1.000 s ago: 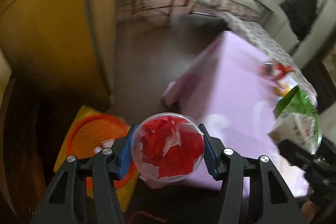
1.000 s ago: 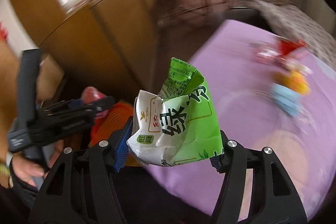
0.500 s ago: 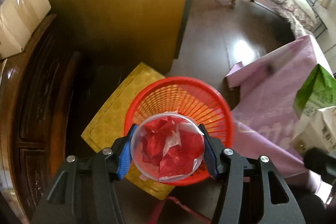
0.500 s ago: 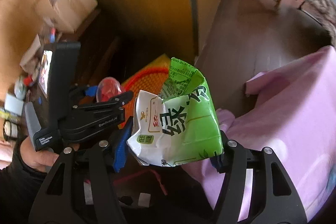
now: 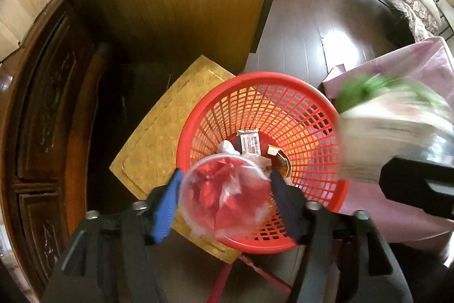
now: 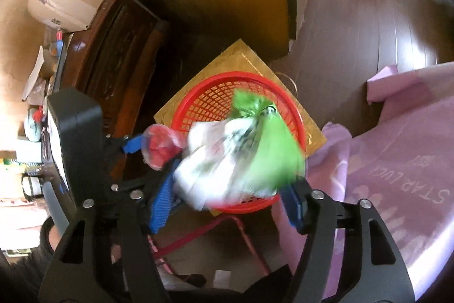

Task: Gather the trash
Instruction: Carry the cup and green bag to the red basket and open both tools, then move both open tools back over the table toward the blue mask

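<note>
Cup point(image 5: 224, 195) and carton point(image 6: 241, 158) loose between widening tongs, above basket point(image 5: 283, 81)

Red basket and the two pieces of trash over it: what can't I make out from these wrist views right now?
- Green-and-white carton: motion-blurred in both views, so its print and any contact with the right gripper fingers can't be read.
- Clear cup of red wrappers: blurred in the left wrist view; contact with the left gripper is unclear.
- Red basket: its near bottom is hidden by the cup, and the carton covers most of it in the right view.
</note>
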`<state>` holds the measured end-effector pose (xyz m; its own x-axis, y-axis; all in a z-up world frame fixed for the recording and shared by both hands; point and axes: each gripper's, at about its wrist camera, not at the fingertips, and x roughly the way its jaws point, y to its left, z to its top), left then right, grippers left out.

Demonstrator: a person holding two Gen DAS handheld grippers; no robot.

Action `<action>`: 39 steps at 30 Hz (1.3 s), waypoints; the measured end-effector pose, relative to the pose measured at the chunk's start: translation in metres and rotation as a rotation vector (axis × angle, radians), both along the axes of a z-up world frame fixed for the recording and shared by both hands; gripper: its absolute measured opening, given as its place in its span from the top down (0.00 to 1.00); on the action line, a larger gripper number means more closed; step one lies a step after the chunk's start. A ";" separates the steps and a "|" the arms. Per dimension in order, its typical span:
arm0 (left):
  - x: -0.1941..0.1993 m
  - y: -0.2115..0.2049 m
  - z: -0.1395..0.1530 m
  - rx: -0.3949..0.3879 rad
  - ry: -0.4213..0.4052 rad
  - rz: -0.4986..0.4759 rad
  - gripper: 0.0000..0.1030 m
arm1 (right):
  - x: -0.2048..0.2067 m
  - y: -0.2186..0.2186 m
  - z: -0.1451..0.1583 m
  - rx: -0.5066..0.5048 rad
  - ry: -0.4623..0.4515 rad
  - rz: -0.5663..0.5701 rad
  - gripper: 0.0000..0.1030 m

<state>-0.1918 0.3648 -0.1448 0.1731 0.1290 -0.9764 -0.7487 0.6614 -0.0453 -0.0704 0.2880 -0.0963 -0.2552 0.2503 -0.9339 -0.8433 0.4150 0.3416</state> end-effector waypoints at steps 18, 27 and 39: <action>0.014 -0.022 0.057 0.081 -0.071 -0.033 0.30 | 0.042 -0.094 0.079 0.179 -0.128 -0.194 0.32; 0.075 -0.088 0.111 0.151 -0.155 -0.209 0.29 | 0.085 -0.211 0.111 0.291 -0.268 -0.440 0.32; 0.177 -0.202 0.156 0.176 -0.264 -0.434 0.22 | 0.157 -0.376 0.109 0.330 -0.357 -0.765 0.30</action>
